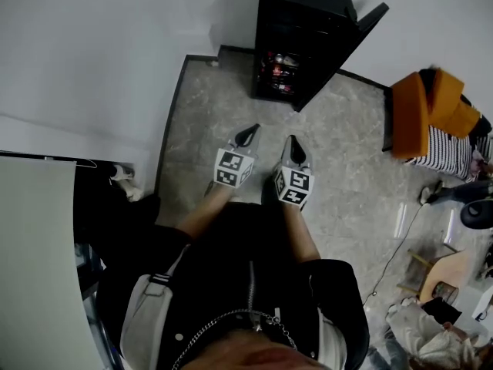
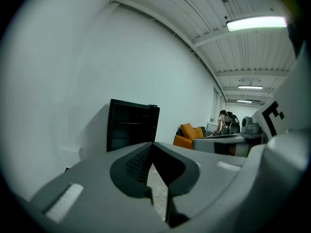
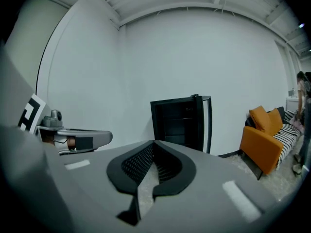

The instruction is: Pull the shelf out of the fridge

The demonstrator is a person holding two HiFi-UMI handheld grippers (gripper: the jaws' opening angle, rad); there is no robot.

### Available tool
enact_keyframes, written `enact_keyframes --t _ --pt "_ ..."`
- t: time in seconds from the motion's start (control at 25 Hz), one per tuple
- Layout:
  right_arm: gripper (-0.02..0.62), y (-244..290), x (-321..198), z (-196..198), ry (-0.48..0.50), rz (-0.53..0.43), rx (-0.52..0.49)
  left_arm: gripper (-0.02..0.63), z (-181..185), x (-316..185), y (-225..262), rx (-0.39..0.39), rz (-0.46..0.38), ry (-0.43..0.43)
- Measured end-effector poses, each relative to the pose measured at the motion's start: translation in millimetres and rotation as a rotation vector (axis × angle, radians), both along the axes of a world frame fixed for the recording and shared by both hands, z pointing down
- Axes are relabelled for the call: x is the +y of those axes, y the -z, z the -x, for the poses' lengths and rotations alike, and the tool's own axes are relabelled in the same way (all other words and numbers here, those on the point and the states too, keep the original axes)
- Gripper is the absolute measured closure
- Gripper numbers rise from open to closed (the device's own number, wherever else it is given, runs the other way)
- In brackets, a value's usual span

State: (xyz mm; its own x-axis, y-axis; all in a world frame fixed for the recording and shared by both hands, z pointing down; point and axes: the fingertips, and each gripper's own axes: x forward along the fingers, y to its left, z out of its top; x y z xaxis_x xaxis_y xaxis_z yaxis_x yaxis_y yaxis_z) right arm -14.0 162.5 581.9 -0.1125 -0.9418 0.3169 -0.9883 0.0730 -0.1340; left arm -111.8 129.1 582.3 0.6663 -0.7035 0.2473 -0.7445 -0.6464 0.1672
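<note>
Fridge (image 1: 296, 37) stands open at twelve o'clock, shelf (image 3: 180, 135) untouched; I hold left gripper (image 1: 248, 136) and right gripper (image 1: 295, 149) closed, empty, well short.

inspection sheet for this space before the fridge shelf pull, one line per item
surface: grey stone-look floor
job's things: black fridge, door open; shelf inside, not pulled out
clutter: striped cloth by the orange armchair
grippers: left gripper and right gripper both shut, empty, short of the fridge
cables: thin cable on the floor at right
surroundings: white wall
</note>
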Motion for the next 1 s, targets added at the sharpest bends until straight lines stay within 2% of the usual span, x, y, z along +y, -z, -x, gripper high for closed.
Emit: enact_keyframes --t 0.48,1.0 --pt "0.592 14.4 -89.0 -37.0 0.036 0.004 -0.027 0.601 -44.7 -81.4 9.5 -0.025 0.028 0.002" --pt "0.592 2.6 -112.8 -94.1 0.04 0.036 -0.046 0.601 -106.6 -108.3 -1.1 -0.044 0.06 -0.009"
